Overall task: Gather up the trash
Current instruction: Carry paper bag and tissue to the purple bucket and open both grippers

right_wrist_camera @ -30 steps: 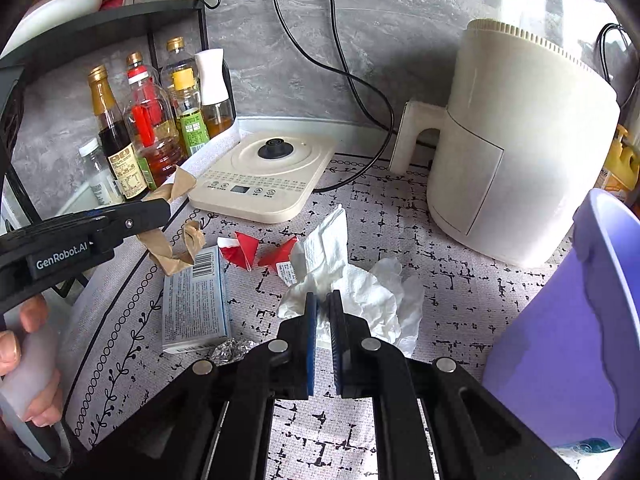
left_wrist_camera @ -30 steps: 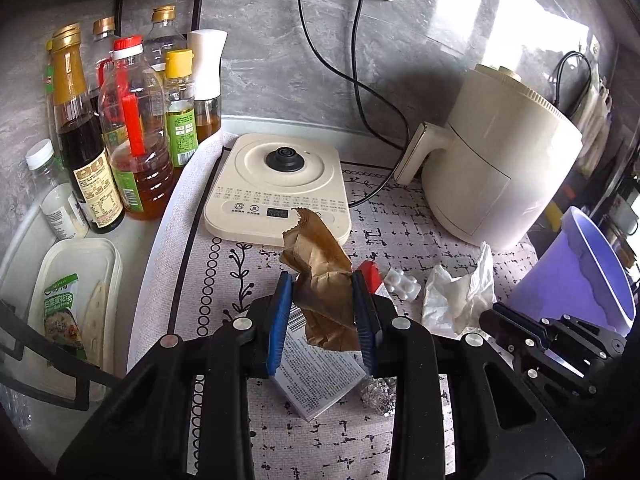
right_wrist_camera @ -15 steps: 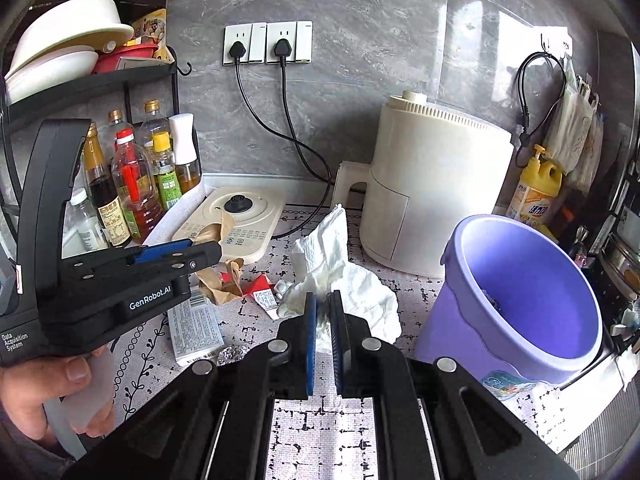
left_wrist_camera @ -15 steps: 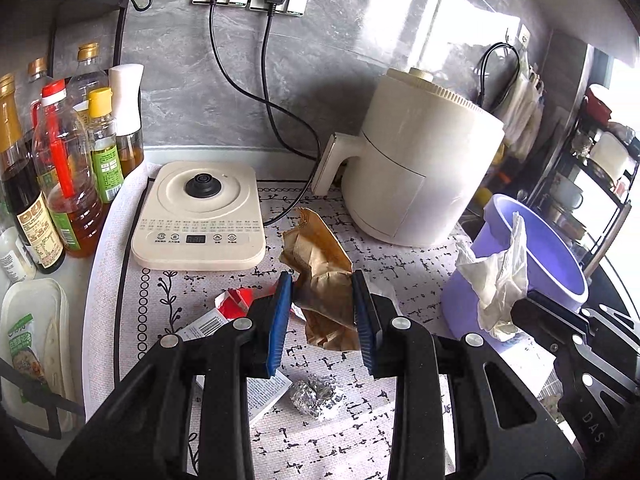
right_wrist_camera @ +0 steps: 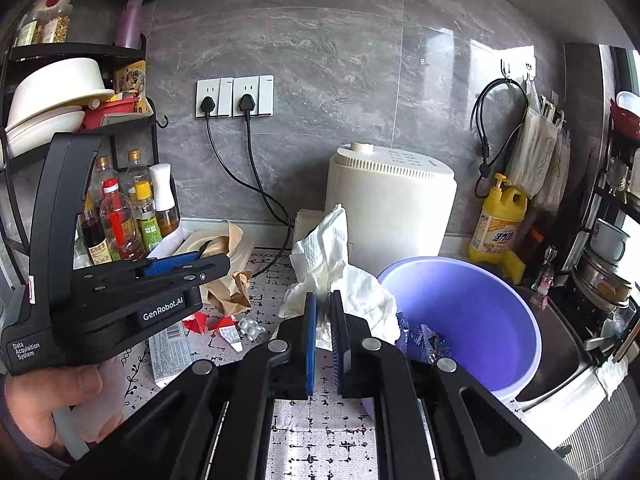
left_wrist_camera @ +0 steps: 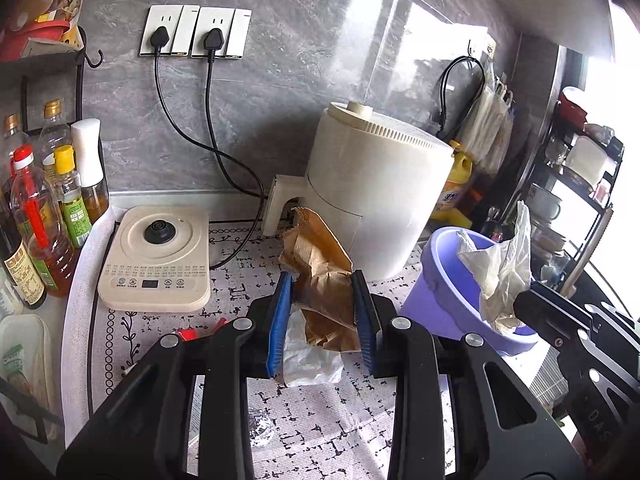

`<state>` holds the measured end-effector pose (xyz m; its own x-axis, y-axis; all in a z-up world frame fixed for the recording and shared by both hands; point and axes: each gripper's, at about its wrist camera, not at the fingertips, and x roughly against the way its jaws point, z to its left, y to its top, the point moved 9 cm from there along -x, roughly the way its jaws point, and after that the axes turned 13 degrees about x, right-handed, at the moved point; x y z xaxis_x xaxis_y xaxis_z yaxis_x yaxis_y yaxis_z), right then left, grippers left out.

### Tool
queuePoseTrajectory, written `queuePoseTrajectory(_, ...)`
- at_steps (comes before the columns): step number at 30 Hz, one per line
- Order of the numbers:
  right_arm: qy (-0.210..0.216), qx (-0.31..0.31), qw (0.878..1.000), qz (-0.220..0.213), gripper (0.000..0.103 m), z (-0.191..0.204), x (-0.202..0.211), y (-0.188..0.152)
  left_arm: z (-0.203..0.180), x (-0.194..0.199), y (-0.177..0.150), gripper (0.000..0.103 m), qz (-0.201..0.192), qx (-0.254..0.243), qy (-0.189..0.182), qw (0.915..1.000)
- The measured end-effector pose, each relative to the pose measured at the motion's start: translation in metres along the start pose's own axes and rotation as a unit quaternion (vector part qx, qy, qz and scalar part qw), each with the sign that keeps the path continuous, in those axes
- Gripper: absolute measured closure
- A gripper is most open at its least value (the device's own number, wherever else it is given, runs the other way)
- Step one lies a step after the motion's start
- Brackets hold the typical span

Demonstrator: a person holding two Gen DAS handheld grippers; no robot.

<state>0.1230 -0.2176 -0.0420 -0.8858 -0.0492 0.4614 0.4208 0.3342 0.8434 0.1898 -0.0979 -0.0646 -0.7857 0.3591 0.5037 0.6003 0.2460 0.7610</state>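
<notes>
My left gripper (left_wrist_camera: 322, 280) is shut on a crumpled brown paper bag (left_wrist_camera: 320, 272), held above the patterned counter mat. My right gripper (right_wrist_camera: 324, 300) is shut on a white paper tissue (right_wrist_camera: 332, 256), lifted just left of the purple bin (right_wrist_camera: 472, 312); in the left wrist view the tissue (left_wrist_camera: 500, 264) hangs over the bin's (left_wrist_camera: 444, 280) rim. Wrappers lie in the bin's bottom. On the mat remain a white scrap (left_wrist_camera: 308, 356), a foil ball (left_wrist_camera: 260, 432), red wrapper bits (right_wrist_camera: 204, 324), a blister pack (right_wrist_camera: 252, 328) and a flat carton (right_wrist_camera: 170, 352).
A cream air fryer (left_wrist_camera: 376, 192) stands behind the bin with a kettle base (left_wrist_camera: 156, 256) to its left. Oil and sauce bottles (left_wrist_camera: 36, 220) crowd the left wall. A yellow detergent bottle (right_wrist_camera: 498, 224), a sink (right_wrist_camera: 560, 360) and a rack sit at right.
Both grippers rose and swung right with their loads. The tissue came off the mat and now hangs at the bin's rim; the bin came fully into view.
</notes>
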Motion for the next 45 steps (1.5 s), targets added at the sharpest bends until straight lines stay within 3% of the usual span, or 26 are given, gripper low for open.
queuePoseTrajectory(21,-0.025,-0.045,0.999,-0.017,0.092,-0.106,0.011,-0.019,-0.107,-0.031,-0.002,0.073,-0.006,-0.049,-0.015,0.9987)
queuePoseTrajectory(23,-0.021,-0.047,0.999,-0.010,0.081,-0.111,0.009,-0.024,-0.116,-0.035,-0.005,0.073,-0.003,-0.054,-0.019,0.9984)
queuePoseTrajectory(24,-0.024,-0.050,0.998,-0.009,0.064,-0.115,0.010,-0.027,-0.121,-0.037,-0.007,0.073,-0.001,-0.057,-0.020,0.9982)
queuePoseTrajectory(25,-0.029,-0.053,0.998,-0.011,0.058,-0.118,0.012,-0.030,-0.124,-0.040,-0.008,0.073,0.001,-0.059,-0.022,0.9980)
queuePoseTrajectory(37,-0.051,-0.071,0.996,0.004,0.058,-0.150,0.023,-0.053,-0.164,-0.063,-0.029,0.072,0.024,-0.075,-0.040,0.9961)
queuePoseTrajectory(39,-0.053,-0.074,0.996,0.007,0.058,-0.154,0.024,-0.056,-0.170,-0.067,-0.033,0.063,0.034,-0.077,-0.047,0.9953)
queuePoseTrajectory(40,-0.054,-0.075,0.996,0.008,0.058,-0.156,0.024,-0.057,-0.171,-0.067,-0.034,0.046,0.032,-0.078,-0.043,0.9955)
queuePoseTrajectory(41,-0.055,-0.075,0.996,0.009,0.058,-0.157,0.024,-0.058,-0.171,-0.066,-0.033,0.039,0.024,-0.076,-0.041,0.9959)
queuePoseTrajectory(45,-0.052,-0.077,0.996,0.008,0.058,-0.159,0.023,-0.060,-0.162,-0.063,-0.027,0.023,0.009,-0.070,-0.018,0.9974)
